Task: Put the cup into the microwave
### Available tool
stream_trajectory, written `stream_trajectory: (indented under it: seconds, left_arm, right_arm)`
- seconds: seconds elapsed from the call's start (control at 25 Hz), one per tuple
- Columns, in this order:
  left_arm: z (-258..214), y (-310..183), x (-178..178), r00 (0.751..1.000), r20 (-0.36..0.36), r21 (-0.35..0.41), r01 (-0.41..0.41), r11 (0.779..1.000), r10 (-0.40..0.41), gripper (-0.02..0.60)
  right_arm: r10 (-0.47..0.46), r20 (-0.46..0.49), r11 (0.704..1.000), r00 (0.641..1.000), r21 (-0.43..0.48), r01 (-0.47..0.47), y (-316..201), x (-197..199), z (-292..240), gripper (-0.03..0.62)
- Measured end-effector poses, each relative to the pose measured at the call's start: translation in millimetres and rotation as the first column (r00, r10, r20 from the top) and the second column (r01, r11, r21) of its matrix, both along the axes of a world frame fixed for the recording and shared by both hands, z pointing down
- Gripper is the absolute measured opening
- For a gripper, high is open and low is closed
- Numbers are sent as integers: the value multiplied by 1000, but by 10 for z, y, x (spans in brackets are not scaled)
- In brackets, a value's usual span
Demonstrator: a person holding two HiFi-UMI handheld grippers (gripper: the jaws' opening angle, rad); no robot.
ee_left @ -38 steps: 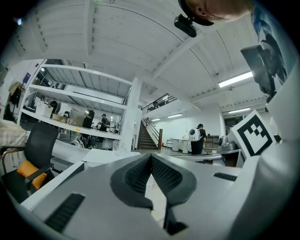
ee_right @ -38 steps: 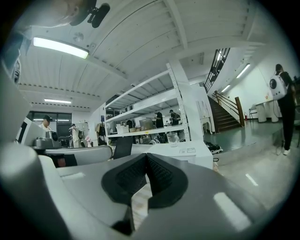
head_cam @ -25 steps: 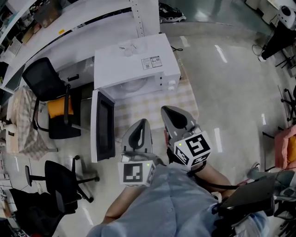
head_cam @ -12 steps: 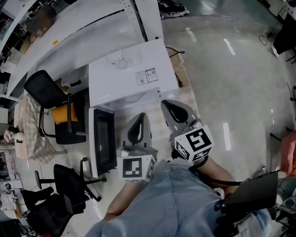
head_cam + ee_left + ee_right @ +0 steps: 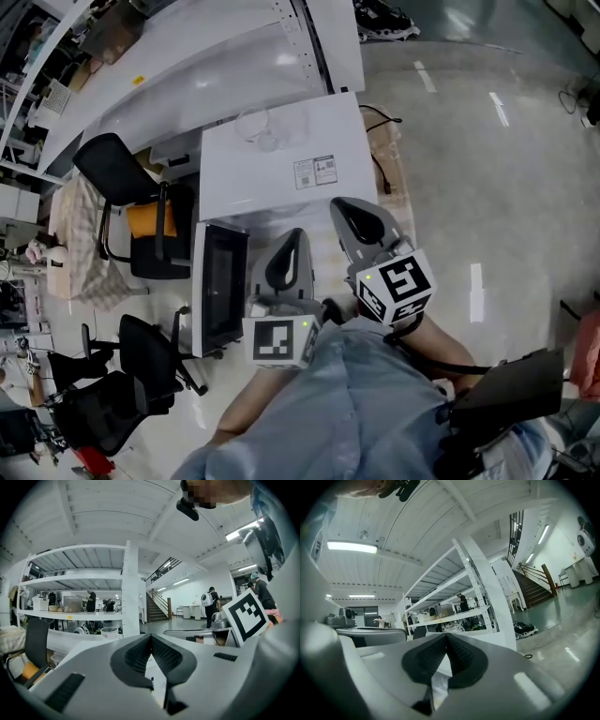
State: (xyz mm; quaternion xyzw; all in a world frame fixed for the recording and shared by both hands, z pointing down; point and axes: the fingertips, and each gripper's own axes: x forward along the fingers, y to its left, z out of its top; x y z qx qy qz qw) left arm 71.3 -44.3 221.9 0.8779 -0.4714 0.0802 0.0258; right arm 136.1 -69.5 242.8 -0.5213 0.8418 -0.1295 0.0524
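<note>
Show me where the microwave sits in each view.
Head view: microwave at centre, door swung open at its lower left.
Left gripper view: not made out; the shut left gripper fills the lower picture.
Right gripper view: not made out either; the shut right gripper does the same.
Shared landmark: the white rack post.

No legible text anywhere. Label (image 5: 314, 172) on the microwave (image 5: 267, 150) top, frame centre: print plus a code square, too small to read. Yellow tag (image 5: 138, 80) on the shelf (image 5: 216, 66) edge, upper left: unreadable. The cubes on the left gripper (image 5: 294, 236) and right gripper (image 5: 343, 206), lower centre, carry black-and-white square markers. These are patterns only, no letters or digits.
</note>
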Motion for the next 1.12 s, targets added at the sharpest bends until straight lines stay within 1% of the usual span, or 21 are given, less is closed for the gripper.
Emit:
stream_trajectory:
  seconds: [0.08,0.2,0.36,0.48,0.68,0.88,1.12]
  left_arm:
    - [3,-62,-26,1000,-9,-7,18,1000,-18,8]
    - [38,-167,-102,1000,-2,-3,22,1000,-22,7]
    - [102,-403,-262,997,-29,-19,64,998,-64,8]
    - [115,-570,-314,997,-44,-33,54,998,-55,8]
    - [125,-841,-553,995,-72,-16,63,998,-64,8]
    - [215,-1034,-626,994,-91,-70,56,996,-62,8]
    - [297,-1278,-719,992,-109,-99,58,993,-69,6]
  right_arm:
    - [-12,-1,1000,1000,2,12,-80,-28,4,3]
    - [-36,-5,999,999,-4,36,-204,-120,45,3]
    - [-59,-37,998,998,-19,59,-397,-251,106,3]
    - [-58,-62,998,996,-24,56,-571,-318,126,3]
    - [-53,-100,998,994,-30,50,-807,-527,140,3]
    - [-54,-134,997,990,-58,47,-1012,-609,234,12]
    - [-51,-156,995,986,-87,38,-1255,-662,342,25]
